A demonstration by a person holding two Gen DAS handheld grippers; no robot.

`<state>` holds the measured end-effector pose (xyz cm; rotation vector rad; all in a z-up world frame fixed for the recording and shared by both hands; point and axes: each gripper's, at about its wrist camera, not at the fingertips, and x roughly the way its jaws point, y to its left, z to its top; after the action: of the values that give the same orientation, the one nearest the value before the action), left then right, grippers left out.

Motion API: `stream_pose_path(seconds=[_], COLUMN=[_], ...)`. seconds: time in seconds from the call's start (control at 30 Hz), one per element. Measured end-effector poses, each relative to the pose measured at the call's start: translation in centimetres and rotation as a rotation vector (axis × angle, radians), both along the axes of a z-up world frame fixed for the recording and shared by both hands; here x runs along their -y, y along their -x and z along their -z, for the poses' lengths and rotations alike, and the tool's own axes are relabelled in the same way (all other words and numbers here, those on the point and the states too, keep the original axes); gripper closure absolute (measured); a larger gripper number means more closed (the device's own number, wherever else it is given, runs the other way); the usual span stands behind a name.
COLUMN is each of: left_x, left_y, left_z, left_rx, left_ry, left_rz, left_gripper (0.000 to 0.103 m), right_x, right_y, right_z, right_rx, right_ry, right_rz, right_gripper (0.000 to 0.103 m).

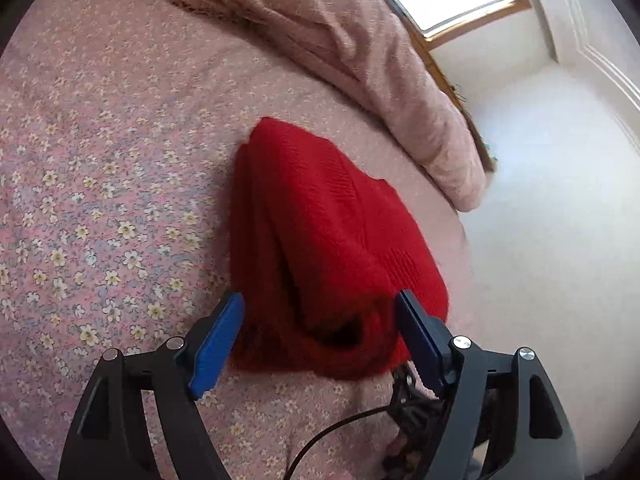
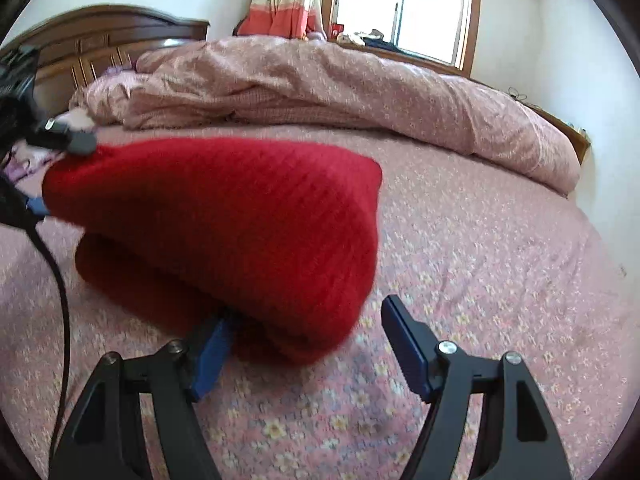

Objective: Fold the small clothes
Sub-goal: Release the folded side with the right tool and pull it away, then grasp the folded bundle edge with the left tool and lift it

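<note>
A red knitted garment [image 1: 320,240] lies bunched and folded over on the pink floral bed sheet [image 1: 100,180]. My left gripper [image 1: 320,312] is open, its blue pads on either side of the garment's near end. In the right wrist view the red garment [image 2: 224,220] fills the middle. My right gripper [image 2: 308,316] is open; its left pad is partly under the garment's near edge, its right pad stands apart over the sheet. The left gripper shows in the right wrist view [image 2: 60,140] at the garment's far left end.
A rumpled pink duvet [image 2: 340,84] lies along the far side of the bed. A wooden headboard [image 2: 100,40] is at the back left, a window [image 2: 404,8] behind. The bed edge and white floor [image 1: 540,220] are to the right in the left wrist view. A black cable [image 2: 60,280] hangs at left.
</note>
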<state>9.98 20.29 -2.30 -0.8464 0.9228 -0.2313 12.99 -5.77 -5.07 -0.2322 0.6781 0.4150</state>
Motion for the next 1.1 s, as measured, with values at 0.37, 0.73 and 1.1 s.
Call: stream_pose_path(seconds=[0.37,0.73,1.1], left_x=[0.9,2.5,0.9], left_y=[-3.7,-0.8,1.5], left_z=[0.3,0.2,-2.3], left_rx=[0.101,0.114,0.154], left_ry=[-0.076,-0.249,-0.293], left_rz=[-0.07,-0.002,-0.039], left_gripper=[0.084,0.084,0.067], right_x=[-0.1,3.7,8.6], right_y=[-1.5,1.2,-0.2], right_z=[0.6,1.9,-0.4], right_rx=[0.004,0.019,-0.041], right_ry=[0.071,0.158,-0.082], right_rz=[0.08,0.231,0.158], right_gripper=[0.027,0.044,0.066])
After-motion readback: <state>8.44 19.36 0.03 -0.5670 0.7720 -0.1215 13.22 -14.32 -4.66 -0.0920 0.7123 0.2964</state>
